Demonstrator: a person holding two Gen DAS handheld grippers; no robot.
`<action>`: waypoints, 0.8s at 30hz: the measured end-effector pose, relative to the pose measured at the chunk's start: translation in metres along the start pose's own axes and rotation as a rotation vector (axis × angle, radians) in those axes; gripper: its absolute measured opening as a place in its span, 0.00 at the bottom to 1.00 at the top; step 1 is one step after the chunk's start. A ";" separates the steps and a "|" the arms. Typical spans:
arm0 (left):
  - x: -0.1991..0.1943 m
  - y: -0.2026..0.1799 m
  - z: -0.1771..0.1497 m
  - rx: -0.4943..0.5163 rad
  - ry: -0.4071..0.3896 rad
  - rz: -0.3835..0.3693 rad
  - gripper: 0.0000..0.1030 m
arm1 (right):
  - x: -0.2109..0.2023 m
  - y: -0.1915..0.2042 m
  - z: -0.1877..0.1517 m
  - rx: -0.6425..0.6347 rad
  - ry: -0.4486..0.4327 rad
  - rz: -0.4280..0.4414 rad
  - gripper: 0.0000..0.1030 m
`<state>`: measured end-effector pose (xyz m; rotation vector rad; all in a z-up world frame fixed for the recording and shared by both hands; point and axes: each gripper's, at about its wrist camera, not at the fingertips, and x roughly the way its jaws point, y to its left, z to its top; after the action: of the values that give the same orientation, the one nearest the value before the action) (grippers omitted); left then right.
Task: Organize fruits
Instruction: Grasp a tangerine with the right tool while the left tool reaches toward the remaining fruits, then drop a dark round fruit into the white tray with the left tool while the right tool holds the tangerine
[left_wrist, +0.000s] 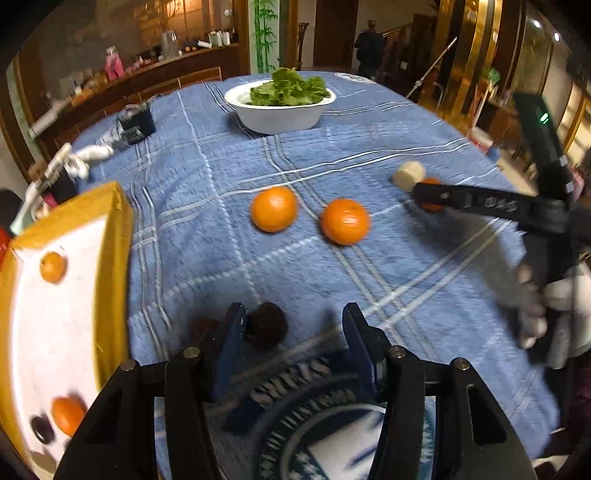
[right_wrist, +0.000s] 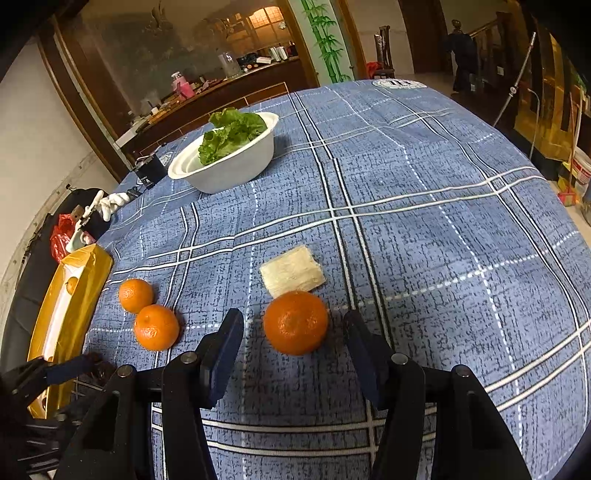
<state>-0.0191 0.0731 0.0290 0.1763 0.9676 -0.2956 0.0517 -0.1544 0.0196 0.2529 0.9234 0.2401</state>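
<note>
The right tongs (right_wrist: 293, 350) are open, and an orange (right_wrist: 295, 322) sits on the desk (right_wrist: 424, 221) right between the two sides, not squeezed yet. The left tongs (left_wrist: 293, 343) are open too, with a dark fruit (left_wrist: 266, 325) just inside the left side.

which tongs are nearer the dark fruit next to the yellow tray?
Left. The dark fruit sits just inside the left tongs, by one finger. The right tongs are across the cloth, around an orange.

Bare cloth (right_wrist: 424, 221) right of the bowl (right_wrist: 236, 166) (oranges (right_wrist: 157, 326) crowd the tray (right_wrist: 79, 291)).
</note>
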 end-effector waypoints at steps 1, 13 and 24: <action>0.002 0.001 0.000 0.009 0.005 0.009 0.51 | 0.001 0.000 0.001 -0.002 -0.002 0.005 0.59; -0.006 0.013 -0.007 -0.012 -0.029 0.096 0.21 | -0.001 0.010 -0.004 -0.055 -0.027 -0.029 0.35; -0.070 0.040 -0.024 -0.226 -0.149 -0.017 0.22 | -0.025 0.011 -0.013 -0.032 -0.087 0.090 0.36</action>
<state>-0.0617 0.1294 0.0745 -0.0602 0.8479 -0.2099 0.0255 -0.1508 0.0345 0.2740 0.8228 0.3240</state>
